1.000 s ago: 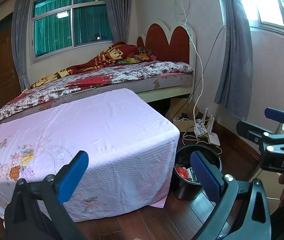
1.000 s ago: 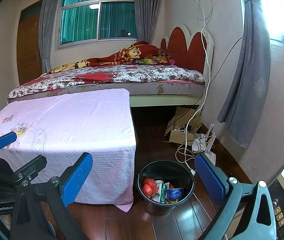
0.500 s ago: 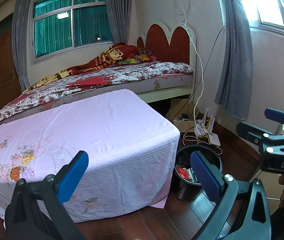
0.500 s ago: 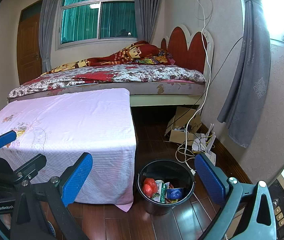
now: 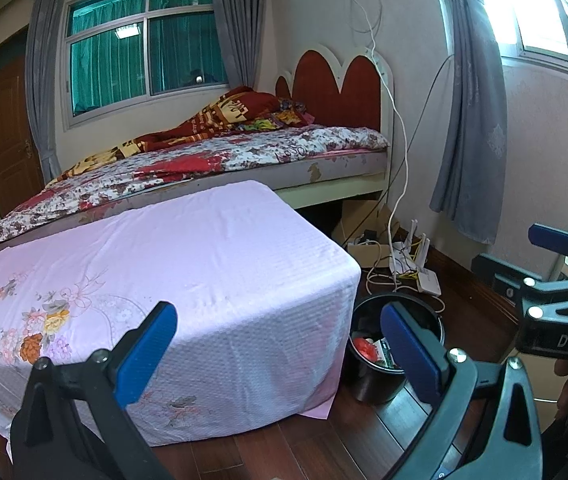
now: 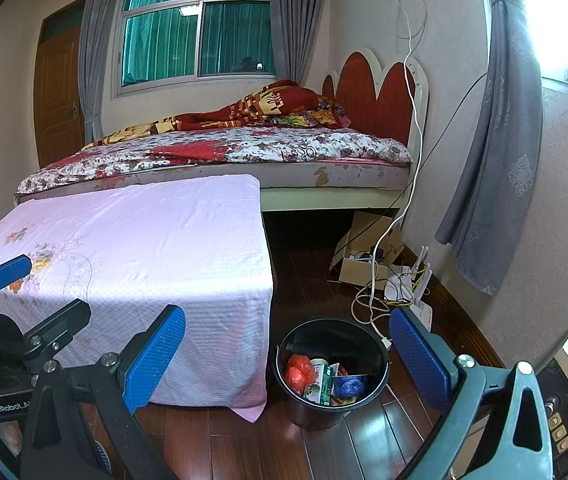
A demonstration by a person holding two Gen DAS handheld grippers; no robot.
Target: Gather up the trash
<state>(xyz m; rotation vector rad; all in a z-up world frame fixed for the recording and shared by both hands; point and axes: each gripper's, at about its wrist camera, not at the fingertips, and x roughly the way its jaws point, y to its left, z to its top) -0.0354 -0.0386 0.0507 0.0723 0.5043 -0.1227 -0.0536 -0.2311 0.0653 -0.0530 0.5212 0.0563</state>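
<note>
Both grippers hang in the air with nothing between their blue pads. The left gripper (image 5: pixel 279 344) has its fingers spread wide, looking over the corner of the counter (image 5: pixel 187 264), which is draped in a pink floral cloth. The right gripper (image 6: pixel 288 354) is likewise wide apart, looking down toward the bin (image 6: pixel 380 350). The black bin stands on the wood floor just beside the counter's corner and holds the trash (image 6: pixel 324 378): a red crumpled piece, a green carton and a blue wrapper. Behind it white cables (image 6: pixel 372 300) lie near the bed (image 6: pixel 243 152).
</note>
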